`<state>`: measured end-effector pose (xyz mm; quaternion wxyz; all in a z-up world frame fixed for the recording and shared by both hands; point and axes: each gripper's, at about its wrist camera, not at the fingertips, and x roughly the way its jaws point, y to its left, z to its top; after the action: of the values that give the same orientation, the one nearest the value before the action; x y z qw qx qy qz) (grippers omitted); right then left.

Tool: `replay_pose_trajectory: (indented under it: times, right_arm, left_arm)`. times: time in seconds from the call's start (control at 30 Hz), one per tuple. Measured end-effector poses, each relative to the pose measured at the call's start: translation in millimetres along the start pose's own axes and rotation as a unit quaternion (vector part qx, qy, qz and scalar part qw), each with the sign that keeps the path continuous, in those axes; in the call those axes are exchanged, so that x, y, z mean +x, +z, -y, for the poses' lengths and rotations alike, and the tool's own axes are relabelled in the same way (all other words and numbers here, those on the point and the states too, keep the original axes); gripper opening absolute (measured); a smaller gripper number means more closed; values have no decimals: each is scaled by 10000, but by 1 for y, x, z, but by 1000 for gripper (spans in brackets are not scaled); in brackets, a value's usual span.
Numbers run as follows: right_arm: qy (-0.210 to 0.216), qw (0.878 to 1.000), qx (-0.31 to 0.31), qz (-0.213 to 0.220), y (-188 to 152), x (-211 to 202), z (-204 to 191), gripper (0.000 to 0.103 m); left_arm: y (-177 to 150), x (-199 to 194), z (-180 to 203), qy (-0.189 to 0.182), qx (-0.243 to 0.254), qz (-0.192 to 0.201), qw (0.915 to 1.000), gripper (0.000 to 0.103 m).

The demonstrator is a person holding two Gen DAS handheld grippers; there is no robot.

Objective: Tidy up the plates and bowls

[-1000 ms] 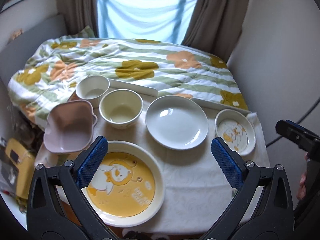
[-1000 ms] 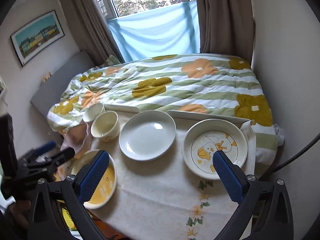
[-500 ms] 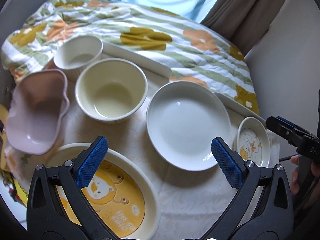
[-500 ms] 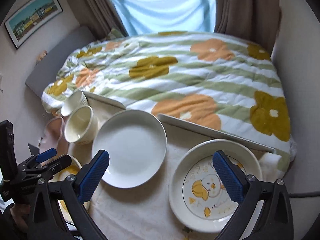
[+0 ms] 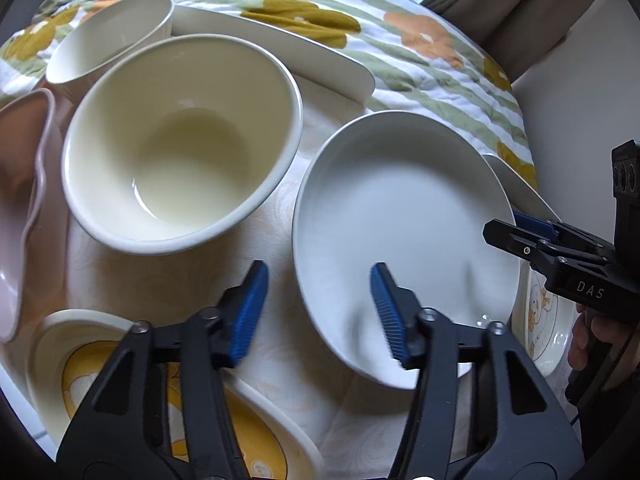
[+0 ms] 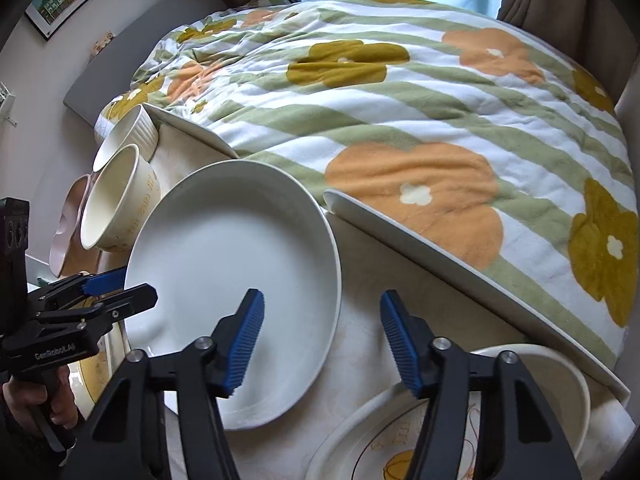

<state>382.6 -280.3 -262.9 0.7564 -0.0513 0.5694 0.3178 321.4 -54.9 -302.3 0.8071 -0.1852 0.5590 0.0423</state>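
A plain white plate (image 5: 404,216) lies mid-table; it also shows in the right wrist view (image 6: 236,276). My left gripper (image 5: 318,312) is open and straddles its left rim. My right gripper (image 6: 320,340) is open and straddles its right rim. A cream bowl (image 5: 180,136) stands left of the plate, with a ribbed white bowl (image 5: 108,36) behind it and a pink bowl (image 5: 20,200) at far left. A yellow cartoon plate (image 5: 120,392) lies under my left gripper. A duck plate (image 6: 404,440) lies under my right gripper.
A white tray edge (image 6: 460,272) runs along the table's far side against a flowered quilt (image 6: 400,100) on a bed. A wall stands to the right. The dishes stand close together on the cloth-covered table (image 5: 280,216).
Both grippers have moved forward and down to the white plate's opposite rims. Their jaws have narrowed from wide open and are still apart.
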Motion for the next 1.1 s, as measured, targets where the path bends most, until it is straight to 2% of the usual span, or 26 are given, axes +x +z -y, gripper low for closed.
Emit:
replay_pose_trajectory:
  times: [0.17, 0.2, 0.23, 0.3, 0.43, 0.73, 1.1]
  right_arm:
    - [115, 9998, -141, 48, 2, 2, 0, 52]
    - [172, 9997, -158, 54, 2, 2, 0, 46]
    - [193, 9997, -171, 33, 4, 4, 2, 35]
    - [319, 9993, -199, -39, 4, 8, 2, 25]
    - [368, 9991, -188, -9, 2, 9, 3, 23]
    - [463, 9989, -48, 45, -1, 4, 4, 23]
    - [314, 9993, -35, 211, -16, -23, -15, 23]
  left_arm:
    - [-1, 3, 1, 32, 24, -30, 10000, 33]
    - [-1, 3, 2, 39, 34, -30, 10000, 27]
    - [-1, 3, 3, 41, 43, -41, 10000, 23]
    - [-2, 4, 3, 110, 59, -39, 9999, 20]
    - [-1, 2, 0, 89, -2, -17, 10000, 17]
    - [-3, -8, 6, 129, 188, 132, 9997, 17]
    - [-13, -39, 7, 82, 369, 347, 9987, 17]
